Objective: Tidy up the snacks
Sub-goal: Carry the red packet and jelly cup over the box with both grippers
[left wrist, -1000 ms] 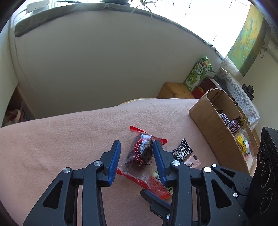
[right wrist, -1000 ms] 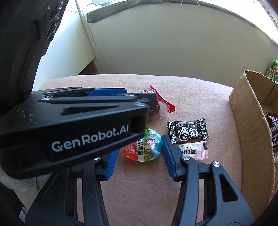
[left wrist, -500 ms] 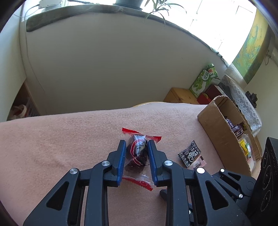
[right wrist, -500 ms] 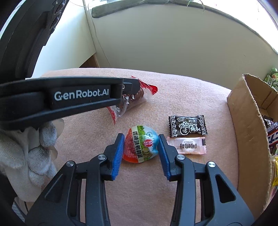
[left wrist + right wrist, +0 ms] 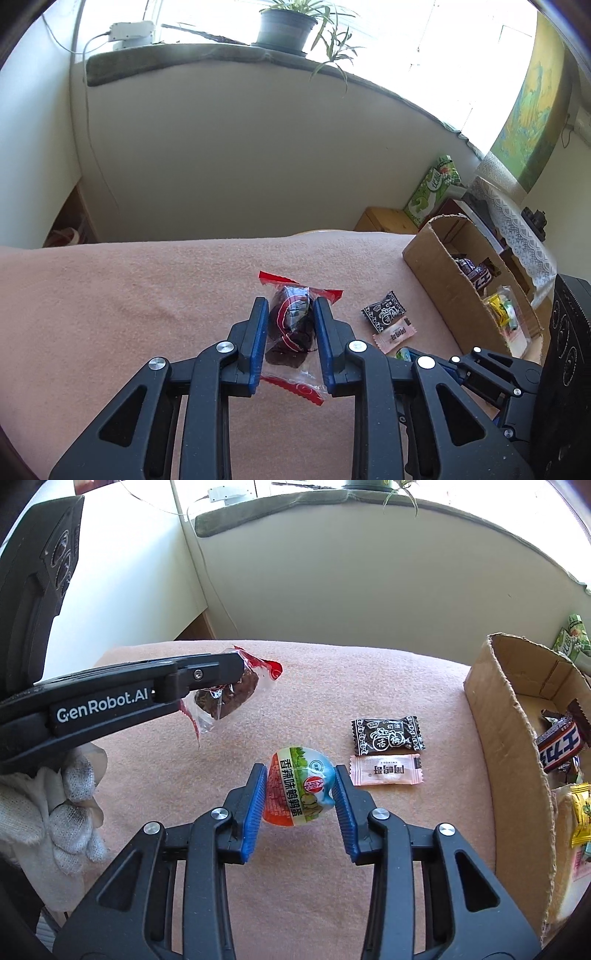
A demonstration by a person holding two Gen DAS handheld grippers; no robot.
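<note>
Clear red-edged dark snack packet (image 5: 291, 328) lifted, round egg snack (image 5: 301, 792) gripped, two candies (image 5: 386, 751) on blanket

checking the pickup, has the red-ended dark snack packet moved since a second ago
Yes. The dark snack packet is now up off the blanket, clamped in the left gripper; earlier it lay flat near the black candy.

Pink blanket (image 5: 369, 867); black candy (image 5: 387, 735), pink sachet (image 5: 386, 770), cardboard box (image 5: 513, 760)
</note>
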